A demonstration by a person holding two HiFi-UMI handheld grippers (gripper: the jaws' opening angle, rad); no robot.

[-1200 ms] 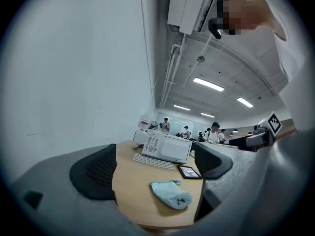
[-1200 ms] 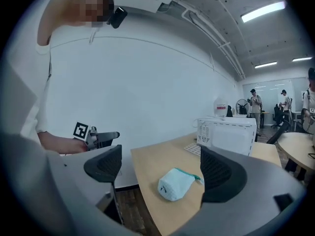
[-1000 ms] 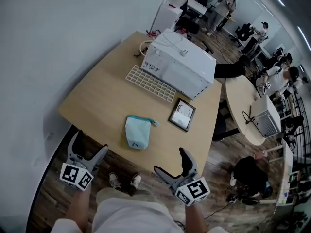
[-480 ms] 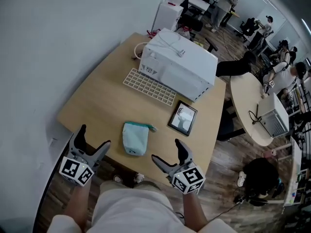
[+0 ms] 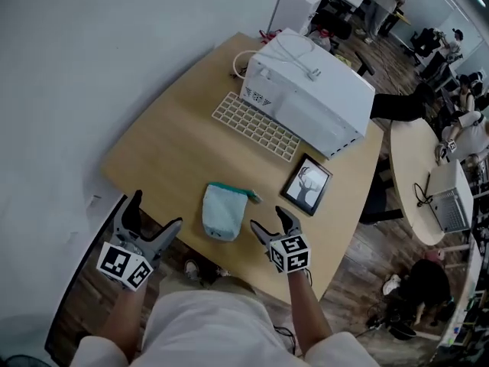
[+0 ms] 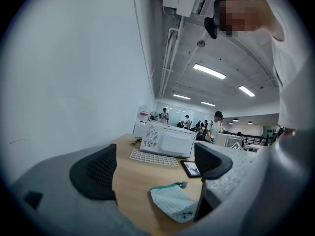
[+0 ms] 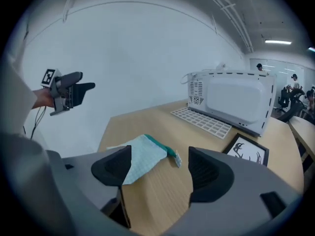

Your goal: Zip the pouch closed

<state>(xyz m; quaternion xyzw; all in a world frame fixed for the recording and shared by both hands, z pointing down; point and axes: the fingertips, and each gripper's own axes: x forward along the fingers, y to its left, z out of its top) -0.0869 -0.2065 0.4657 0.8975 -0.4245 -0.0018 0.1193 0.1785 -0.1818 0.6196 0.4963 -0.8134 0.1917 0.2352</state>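
A pale mint pouch [image 5: 224,211] with a green zipper edge lies flat near the front edge of the wooden table [image 5: 168,151]; its small pull tag [image 5: 256,199] points right. My right gripper [image 5: 270,222] hovers low over the table just right of the pouch. Its jaws are closing with nothing between them. In the right gripper view the pouch [image 7: 142,156] lies ahead and left of the jaws. My left gripper [image 5: 155,214] stands open off the table's front left corner, apart from the pouch [image 6: 172,203].
A white boxy appliance [image 5: 309,90] and a white keyboard [image 5: 256,126] fill the far half of the table. A framed picture [image 5: 307,186] lies right of the pouch. A round table [image 5: 428,189] and several people are off to the right.
My right gripper has dropped and moved forward over the table to just right of the pouch, and its jaws have narrowed. The left gripper has drifted slightly towards the table edge.
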